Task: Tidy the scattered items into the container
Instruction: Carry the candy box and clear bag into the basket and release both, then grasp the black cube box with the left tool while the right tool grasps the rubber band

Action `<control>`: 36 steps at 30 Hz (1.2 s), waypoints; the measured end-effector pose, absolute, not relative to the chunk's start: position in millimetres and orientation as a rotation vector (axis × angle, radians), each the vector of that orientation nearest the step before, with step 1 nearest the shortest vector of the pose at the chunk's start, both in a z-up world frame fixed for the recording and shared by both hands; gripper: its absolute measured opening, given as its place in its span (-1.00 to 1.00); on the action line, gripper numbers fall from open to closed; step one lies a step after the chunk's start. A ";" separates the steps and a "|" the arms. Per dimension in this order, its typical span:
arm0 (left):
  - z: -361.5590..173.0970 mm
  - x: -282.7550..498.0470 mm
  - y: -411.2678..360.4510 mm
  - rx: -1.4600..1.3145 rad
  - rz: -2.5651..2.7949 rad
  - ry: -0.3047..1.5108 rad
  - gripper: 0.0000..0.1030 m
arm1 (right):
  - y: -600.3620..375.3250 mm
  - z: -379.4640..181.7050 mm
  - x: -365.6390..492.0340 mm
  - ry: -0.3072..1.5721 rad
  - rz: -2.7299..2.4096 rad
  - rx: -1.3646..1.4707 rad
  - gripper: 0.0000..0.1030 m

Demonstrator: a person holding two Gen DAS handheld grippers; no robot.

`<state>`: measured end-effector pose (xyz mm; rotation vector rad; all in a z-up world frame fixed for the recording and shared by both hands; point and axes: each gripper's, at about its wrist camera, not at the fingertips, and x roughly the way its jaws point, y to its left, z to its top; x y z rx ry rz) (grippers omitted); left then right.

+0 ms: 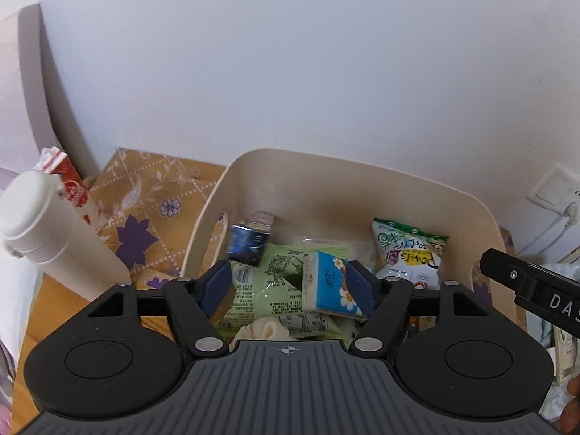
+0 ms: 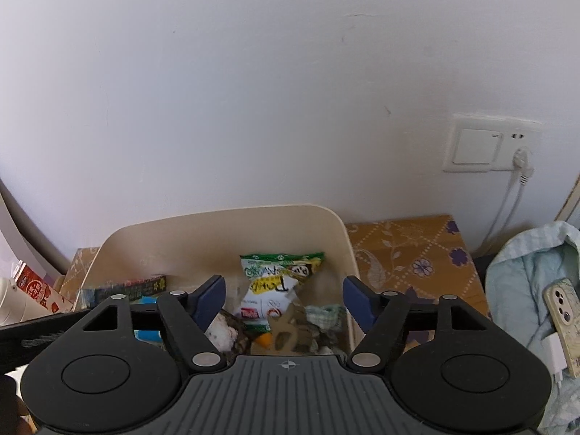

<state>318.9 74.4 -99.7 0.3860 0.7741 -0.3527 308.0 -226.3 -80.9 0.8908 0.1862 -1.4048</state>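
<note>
Both tongs, left (image 1: 288,286) and right (image 2: 284,302), gape wide and empty above the cream plastic bin (image 1: 362,175), whose snack packets lie straight ahead below them.

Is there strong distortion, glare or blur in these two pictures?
Left wrist view: fisheye bends the wall edge, the white bottle leans, light is soft, the snack bag is sharp. Right wrist view: dark corners, curved container rim, no glare.

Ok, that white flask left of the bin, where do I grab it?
Take the white flask across its straight body, below the stepped cap, from this near side. It leans, so tilt the left gripper to match; its open fingers look wide enough.
</note>
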 end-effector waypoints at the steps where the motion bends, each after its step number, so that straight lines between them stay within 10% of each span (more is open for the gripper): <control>1: -96.7 313.2 77.6 0.379 -0.354 0.759 0.47 | -222.4 -82.4 307.2 0.187 -1.410 0.890 0.51; 36: -187.2 265.9 156.7 0.547 -0.421 0.912 0.55 | -147.3 -190.7 383.2 0.529 -1.205 0.867 0.91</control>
